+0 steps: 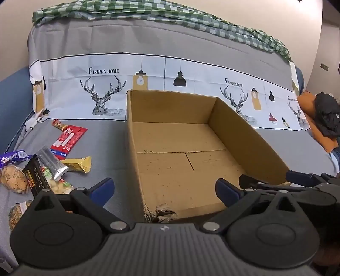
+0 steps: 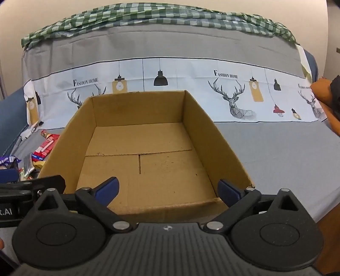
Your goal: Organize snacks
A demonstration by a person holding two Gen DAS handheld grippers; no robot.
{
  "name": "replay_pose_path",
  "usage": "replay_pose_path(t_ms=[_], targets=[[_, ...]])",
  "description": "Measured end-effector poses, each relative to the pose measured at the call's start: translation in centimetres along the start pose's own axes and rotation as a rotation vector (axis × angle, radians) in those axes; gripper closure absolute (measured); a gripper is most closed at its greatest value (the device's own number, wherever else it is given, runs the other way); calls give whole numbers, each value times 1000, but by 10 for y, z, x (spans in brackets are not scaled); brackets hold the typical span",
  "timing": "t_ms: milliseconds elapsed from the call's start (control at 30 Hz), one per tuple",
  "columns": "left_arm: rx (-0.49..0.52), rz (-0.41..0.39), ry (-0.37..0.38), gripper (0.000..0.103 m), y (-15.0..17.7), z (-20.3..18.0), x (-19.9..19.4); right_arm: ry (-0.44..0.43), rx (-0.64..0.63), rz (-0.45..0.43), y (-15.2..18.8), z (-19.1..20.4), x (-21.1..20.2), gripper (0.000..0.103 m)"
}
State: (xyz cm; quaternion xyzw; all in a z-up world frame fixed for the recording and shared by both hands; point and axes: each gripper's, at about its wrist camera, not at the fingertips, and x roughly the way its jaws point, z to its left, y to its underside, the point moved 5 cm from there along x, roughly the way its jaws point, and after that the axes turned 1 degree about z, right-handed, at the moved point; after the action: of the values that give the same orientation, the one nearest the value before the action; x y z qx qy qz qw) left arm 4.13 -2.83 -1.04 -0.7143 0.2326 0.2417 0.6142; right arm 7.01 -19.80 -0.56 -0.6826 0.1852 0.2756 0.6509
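An empty brown cardboard box (image 1: pixel 244 135) (image 2: pixel 214 140) stands on the grey sheet. Left of it lie several snacks: a red packet (image 1: pixel 68 138) (image 2: pixel 45 147), a gold wrapper (image 1: pixel 79 164), a silver wrapper (image 1: pixel 53 163), a black bar (image 1: pixel 35 177), a purple packet (image 1: pixel 13 158) and bagged cookies (image 1: pixel 13 179). My left gripper (image 1: pixel 164 187) is open, straddling the box's torn near-left corner with nothing between its fingers. My right gripper (image 2: pixel 169 190) is open over the box's near edge, also empty. The right gripper's fingers (image 1: pixel 297 176) show at the left view's right edge.
A sofa back draped in a grey and white deer-print sheet (image 1: pixel 148 85) rises behind the box, with a green checked cloth (image 2: pixel 148 14) on top. An orange cushion with a black item (image 1: pixel 325 121) sits at the far right. Grey seat surface (image 2: pixel 276 148) lies right of the box.
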Motion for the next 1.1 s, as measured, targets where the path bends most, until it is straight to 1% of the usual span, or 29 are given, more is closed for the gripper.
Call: replay_pose_path(t_ms=[67, 167, 233, 300, 400, 467, 533, 600, 667, 800, 1000, 1100], targets=[[0, 6, 4, 3, 1, 0, 1, 9, -9, -1, 0, 1, 0, 6], [5, 8, 12, 8, 1, -2, 0, 6, -6, 3, 0, 1, 0, 7], [9, 12, 15, 13, 2, -2, 1, 3, -10, 3, 0, 1, 0, 8], [13, 16, 12, 21, 3, -2, 1, 0, -18, 0, 0, 2, 0, 10], [24, 22, 5, 26, 4, -3, 3, -15, -42, 8, 2, -1, 3, 11], [20, 27, 13, 26, 4, -2, 4, -13, -51, 9, 3, 2, 2, 12], [24, 26, 18, 28, 4, -3, 3, -4, -59, 3, 2, 7, 3, 12], [26, 28, 26, 32, 5, -4, 3, -4, -55, 2, -1, 9, 2, 15], [29, 27, 27, 34, 5, -4, 3, -23, -37, -24, -1, 10, 2, 15], [23, 24, 24, 37, 5, -3, 2, -31, -39, -44, -3, 11, 1, 15], [24, 24, 24, 37, 5, -3, 2, -48, -14, -56, -5, 11, -2, 18], [20, 24, 25, 37, 5, -3, 2, -48, -6, -42, -5, 11, -2, 18]])
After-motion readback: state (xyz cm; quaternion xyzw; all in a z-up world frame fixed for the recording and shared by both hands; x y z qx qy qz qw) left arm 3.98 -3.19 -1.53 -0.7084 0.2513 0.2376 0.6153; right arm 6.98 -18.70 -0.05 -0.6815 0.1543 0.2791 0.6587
